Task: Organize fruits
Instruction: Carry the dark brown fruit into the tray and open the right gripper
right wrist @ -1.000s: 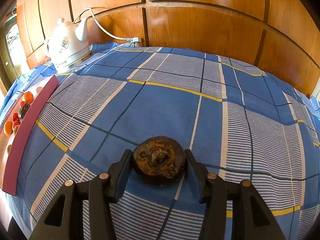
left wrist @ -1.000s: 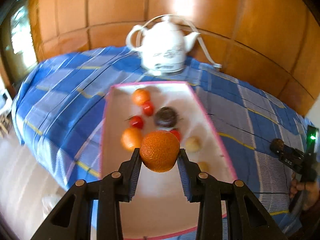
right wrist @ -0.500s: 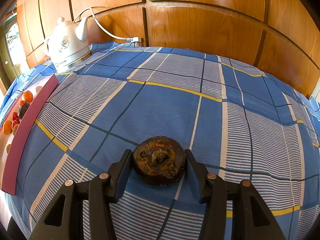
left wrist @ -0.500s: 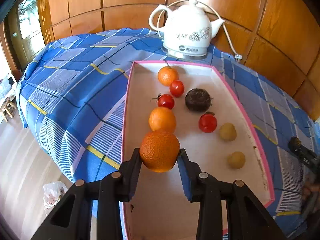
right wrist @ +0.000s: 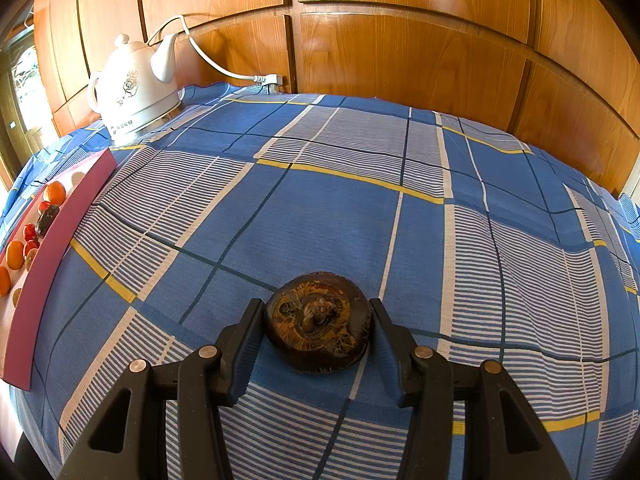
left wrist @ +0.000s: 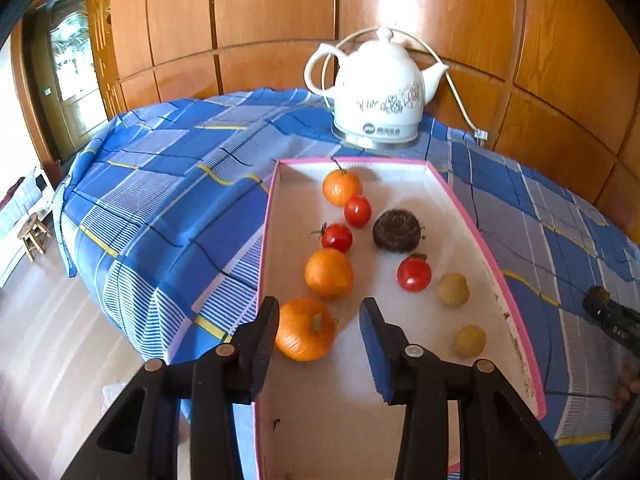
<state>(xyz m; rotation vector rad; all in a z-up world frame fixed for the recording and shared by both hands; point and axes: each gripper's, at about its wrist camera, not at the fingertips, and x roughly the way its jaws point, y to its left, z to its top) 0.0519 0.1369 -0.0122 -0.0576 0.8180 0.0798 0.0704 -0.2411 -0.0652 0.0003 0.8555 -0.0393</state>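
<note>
A white tray with a pink rim lies on the blue checked cloth. My left gripper hangs over its near left part, jaws opening. A big orange rests on the tray floor between them, against the left pad and clear of the right one. Further in lie two oranges, three tomatoes, a dark round fruit and two small yellowish fruits. My right gripper is shut on another dark round fruit resting on the cloth, right of the tray.
A white kettle stands behind the tray, its cord and plug trailing along the wood-panelled wall. The table's left edge drops to the floor, where a small stool stands. Open cloth stretches ahead of the right gripper.
The left gripper's jaws have spread and let go of the big orange, which now lies in the tray. The left view has swung a little. The right gripper and its fruit have not moved.
</note>
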